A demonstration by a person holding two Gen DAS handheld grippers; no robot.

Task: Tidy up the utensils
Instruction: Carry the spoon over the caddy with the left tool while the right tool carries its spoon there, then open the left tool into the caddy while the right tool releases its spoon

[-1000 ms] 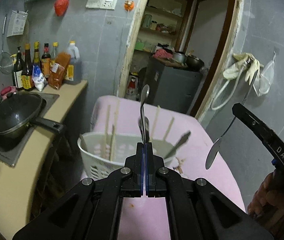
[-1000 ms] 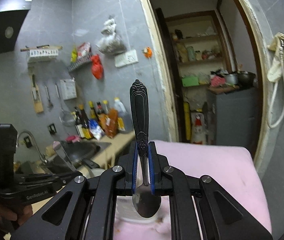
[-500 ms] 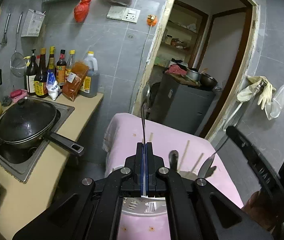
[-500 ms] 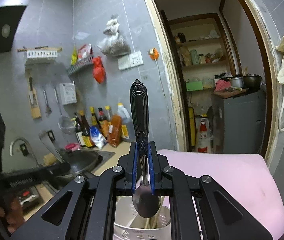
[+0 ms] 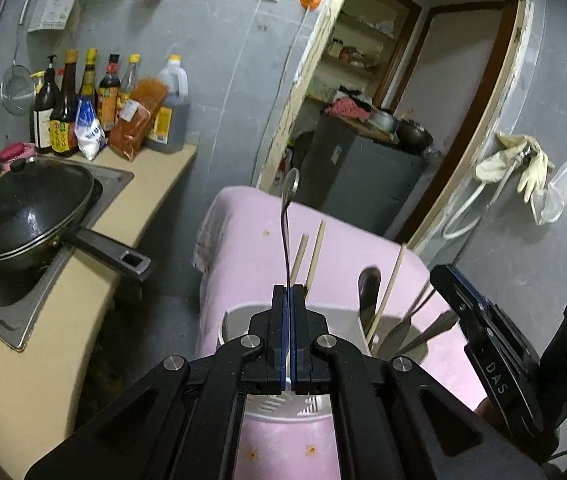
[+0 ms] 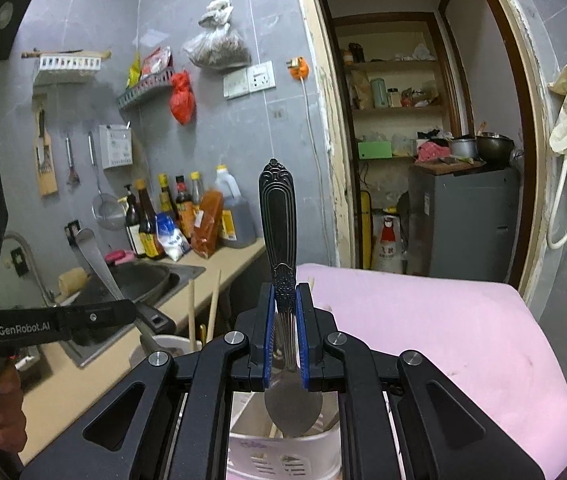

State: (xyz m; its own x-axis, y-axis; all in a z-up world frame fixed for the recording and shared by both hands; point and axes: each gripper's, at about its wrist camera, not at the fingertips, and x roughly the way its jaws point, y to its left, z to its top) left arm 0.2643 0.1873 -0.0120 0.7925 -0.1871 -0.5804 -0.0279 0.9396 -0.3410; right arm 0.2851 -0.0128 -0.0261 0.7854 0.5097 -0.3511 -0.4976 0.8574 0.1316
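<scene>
Thin spoon (image 5: 286,224): frame centre in the left view, bowl up, handle edge-on and clamped in the left gripper (image 5: 288,320), jaws fully together on it. Ornate spoon (image 6: 281,264): centre of the right view, bowl down, neck pinched in the right gripper (image 6: 286,344), jaws nearly closed. White utensil basket (image 5: 231,320) directly below both, lower centre, holding chopsticks (image 5: 315,252), on the pink cloth (image 6: 463,320).

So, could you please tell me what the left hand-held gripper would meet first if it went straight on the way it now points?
Probably the white slotted plastic utensil basket on the pink cloth-covered table, just beyond the left hand-held gripper holding the thin metal spoon; depth is uncertain.
</scene>
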